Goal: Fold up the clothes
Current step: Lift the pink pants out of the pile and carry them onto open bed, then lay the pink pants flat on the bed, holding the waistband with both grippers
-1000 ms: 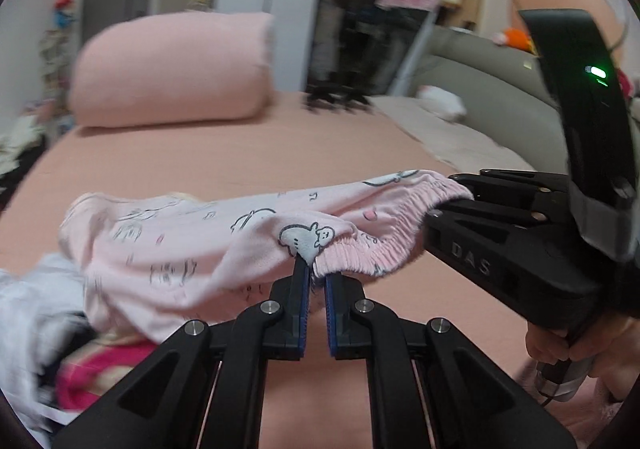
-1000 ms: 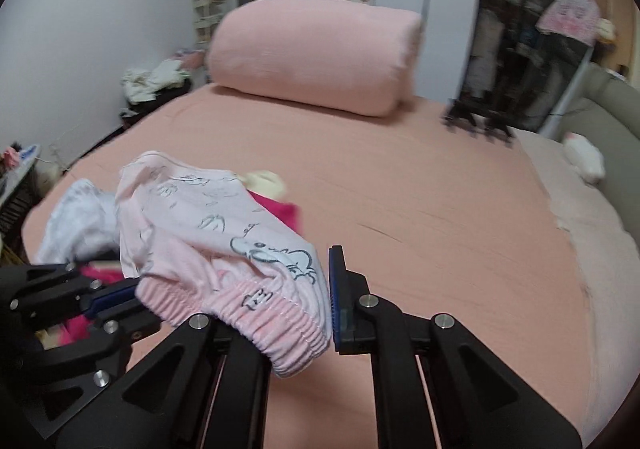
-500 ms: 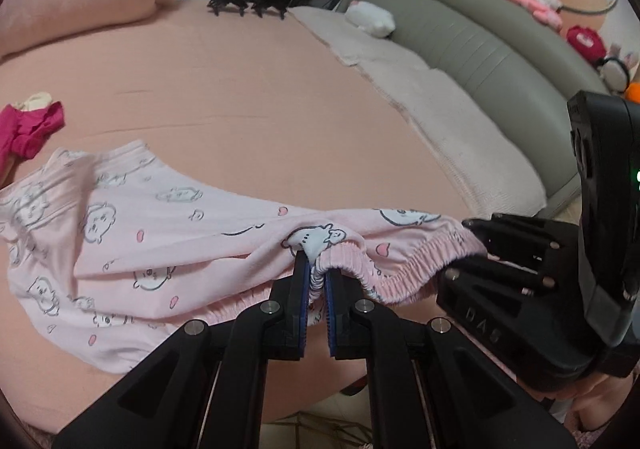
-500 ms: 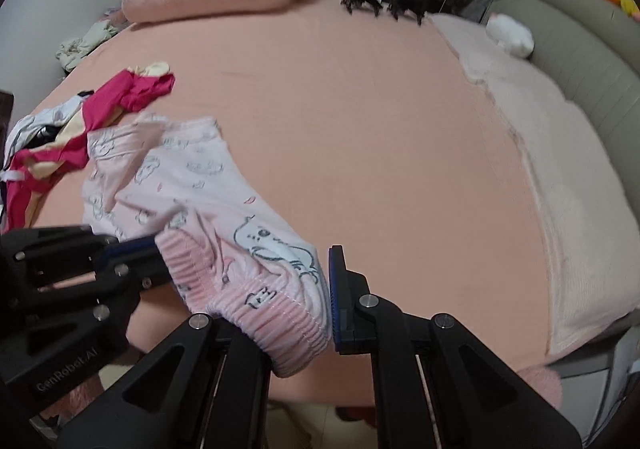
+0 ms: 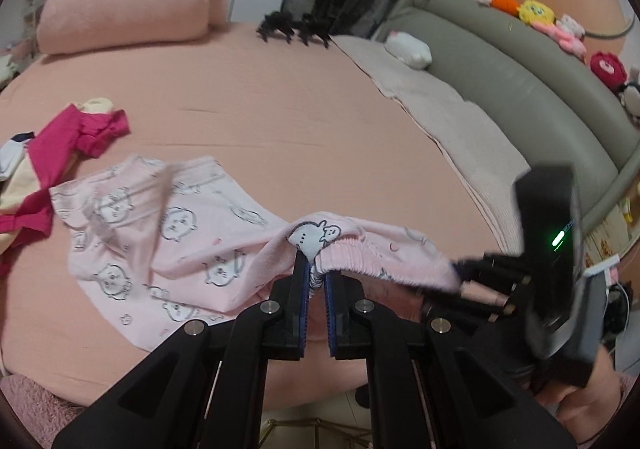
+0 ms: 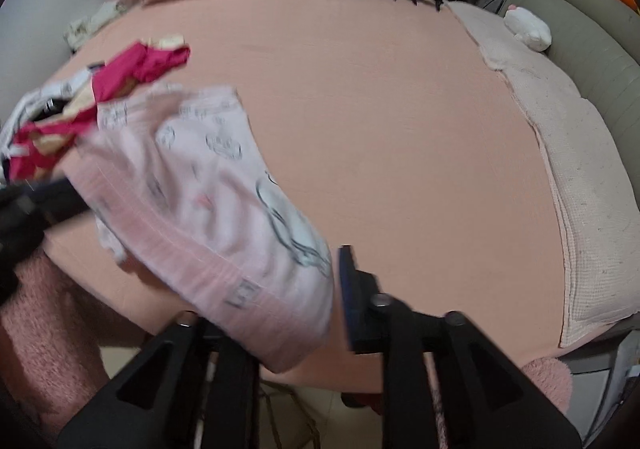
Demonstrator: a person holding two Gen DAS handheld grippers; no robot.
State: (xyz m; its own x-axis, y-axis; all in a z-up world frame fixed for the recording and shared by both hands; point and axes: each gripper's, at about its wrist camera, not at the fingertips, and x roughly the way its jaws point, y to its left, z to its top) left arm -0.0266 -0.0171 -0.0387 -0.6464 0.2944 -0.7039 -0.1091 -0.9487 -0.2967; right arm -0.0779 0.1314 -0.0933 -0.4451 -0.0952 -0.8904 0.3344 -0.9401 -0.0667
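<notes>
Right now my left hand-held gripper (image 5: 316, 281) is pinched shut on the waistband of the pink printed shorts (image 5: 172, 233). My right hand-held gripper (image 6: 336, 281) has just been opening; waistband corner sits between its jaws, pads no longer pressing. Shorts lie spread on the bed (image 5: 280, 121), no fold made yet. Beyond, the magenta garment (image 5: 68, 141) waits unfolded.

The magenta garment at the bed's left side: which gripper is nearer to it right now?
Left. The left gripper, pinching the pink shorts' waistband, is on the side toward the magenta garment; the right gripper, jaws just opening at the waistband's far end, is farther away.
</notes>
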